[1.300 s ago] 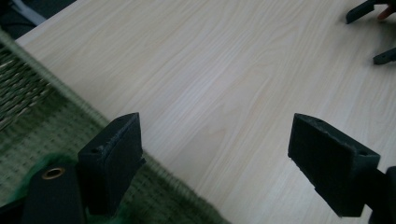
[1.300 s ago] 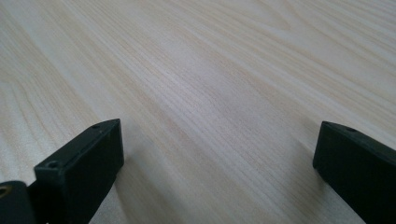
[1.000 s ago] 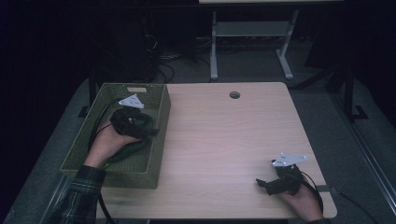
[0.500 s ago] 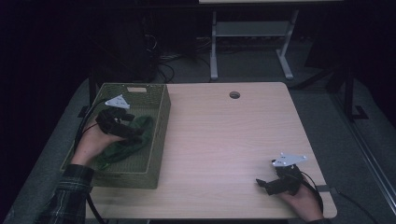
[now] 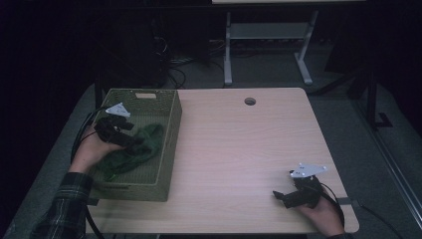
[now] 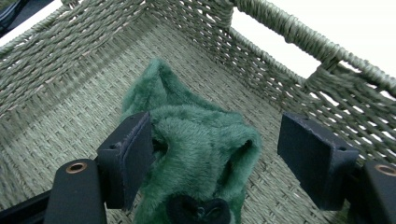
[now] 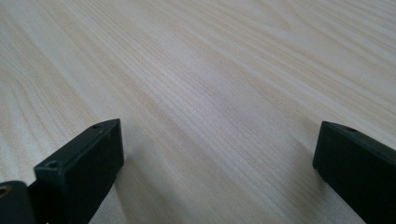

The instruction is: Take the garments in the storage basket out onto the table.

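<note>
**Green plush sits loose between spread jaws in the basket**

A pale wooden table (image 5: 239, 149) carries a woven basket (image 5: 171, 144) at its left edge. Inside lies a green plush cloth (image 6: 196, 154). The left gripper (image 6: 215, 158) reaches in, jaws wide apart: one pad brushes the fur, the other stands clear, nothing clamped. The right gripper (image 7: 215, 163) rests low over bare wood, jaws spread and empty. Closing now could pinch only a tuft, which may slip free, or snag the basket's weave.

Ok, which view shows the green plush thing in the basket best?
The left gripper view: the green plush sits close up between the open left claw. The high view shows it small and dim inside the basket.
</note>
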The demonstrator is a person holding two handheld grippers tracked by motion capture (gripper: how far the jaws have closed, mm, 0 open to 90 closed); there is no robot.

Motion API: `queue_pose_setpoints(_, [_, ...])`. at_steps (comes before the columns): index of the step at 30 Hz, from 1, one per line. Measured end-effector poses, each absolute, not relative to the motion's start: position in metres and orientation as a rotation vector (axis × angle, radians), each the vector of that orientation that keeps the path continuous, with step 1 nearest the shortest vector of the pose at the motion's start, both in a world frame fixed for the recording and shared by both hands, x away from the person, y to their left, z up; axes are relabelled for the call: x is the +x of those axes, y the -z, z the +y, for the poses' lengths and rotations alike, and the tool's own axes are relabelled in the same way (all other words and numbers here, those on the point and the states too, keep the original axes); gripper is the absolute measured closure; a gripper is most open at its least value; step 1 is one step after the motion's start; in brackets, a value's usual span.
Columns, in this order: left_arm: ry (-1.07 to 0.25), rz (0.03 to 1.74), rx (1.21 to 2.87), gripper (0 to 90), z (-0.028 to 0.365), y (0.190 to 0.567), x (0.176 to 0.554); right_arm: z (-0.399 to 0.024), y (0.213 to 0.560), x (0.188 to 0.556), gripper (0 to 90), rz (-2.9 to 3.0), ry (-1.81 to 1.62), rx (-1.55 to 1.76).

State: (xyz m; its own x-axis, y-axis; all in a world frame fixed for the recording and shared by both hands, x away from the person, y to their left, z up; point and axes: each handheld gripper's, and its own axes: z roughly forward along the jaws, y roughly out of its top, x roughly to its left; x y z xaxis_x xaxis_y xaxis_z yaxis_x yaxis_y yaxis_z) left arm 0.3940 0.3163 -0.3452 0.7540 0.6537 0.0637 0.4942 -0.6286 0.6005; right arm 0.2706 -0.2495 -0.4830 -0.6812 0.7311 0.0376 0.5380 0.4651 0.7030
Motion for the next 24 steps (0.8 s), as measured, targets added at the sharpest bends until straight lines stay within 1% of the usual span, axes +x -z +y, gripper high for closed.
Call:
queue_pose_setpoints(7, [-0.348,0.862,2.401,24.7,0.321,0.357,0.403,-0.250,0.483,0.271,1.5,2.447,-1.030,1.088])
queue_pose_setpoints(14, [-0.333,0.870,2.437,21.0,0.325,0.372,0.410,-0.250,0.483,0.271,1.5,2.447,-1.030,1.087])
queue_pose_setpoints(19, [-0.314,0.896,2.477,21.0,0.326,0.381,0.414,-0.250,0.483,0.271,1.5,2.447,-1.030,1.087])
queue_pose_setpoints(22, [-0.296,0.902,2.495,22.4,0.325,0.385,0.417,-0.250,0.483,0.271,1.5,2.447,-1.030,1.086])
queue_pose_setpoints(24, [-0.286,0.889,2.521,27.3,0.325,0.387,0.418,-0.250,0.483,0.271,1.5,2.447,-1.030,1.086])
